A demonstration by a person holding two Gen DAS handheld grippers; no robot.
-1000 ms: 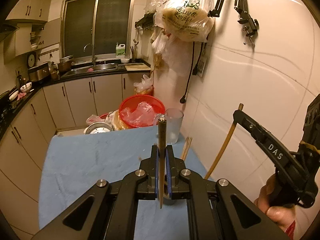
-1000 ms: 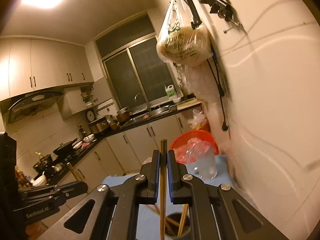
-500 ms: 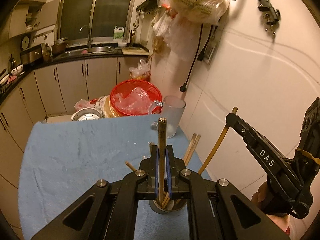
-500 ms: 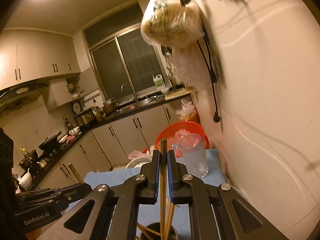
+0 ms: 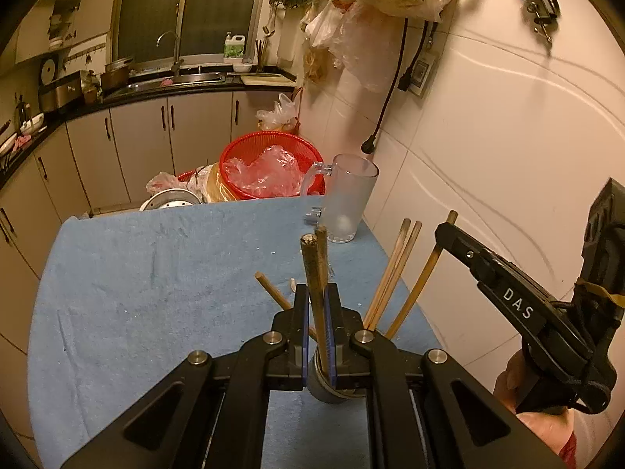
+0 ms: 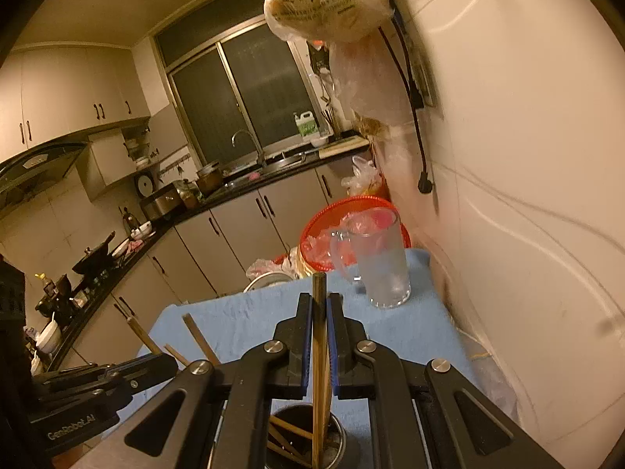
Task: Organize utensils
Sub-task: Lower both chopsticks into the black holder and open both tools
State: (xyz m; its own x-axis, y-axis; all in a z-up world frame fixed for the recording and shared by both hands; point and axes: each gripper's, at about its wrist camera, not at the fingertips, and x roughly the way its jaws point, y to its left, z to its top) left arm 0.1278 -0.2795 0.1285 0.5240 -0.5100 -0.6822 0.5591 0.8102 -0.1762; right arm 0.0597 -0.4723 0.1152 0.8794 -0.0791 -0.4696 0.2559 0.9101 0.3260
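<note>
The left gripper (image 5: 317, 312) is clenched on a dark chopstick (image 5: 312, 273), whose lower end dips into the metal holder (image 5: 326, 389) directly beneath. The right gripper (image 6: 320, 328) is likewise clamped on a chopstick (image 6: 319, 312) that reaches down into the same holder (image 6: 304, 441), among other chopsticks (image 5: 390, 277). At twelve o'clock on the blue-clothed counter (image 5: 156, 293) stands a frosted mug (image 5: 349, 199).

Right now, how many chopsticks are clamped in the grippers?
2: a dark chopstick in the left gripper, a second chopstick in the right gripper, both at the holder. Loose chopsticks stand in it.
</note>
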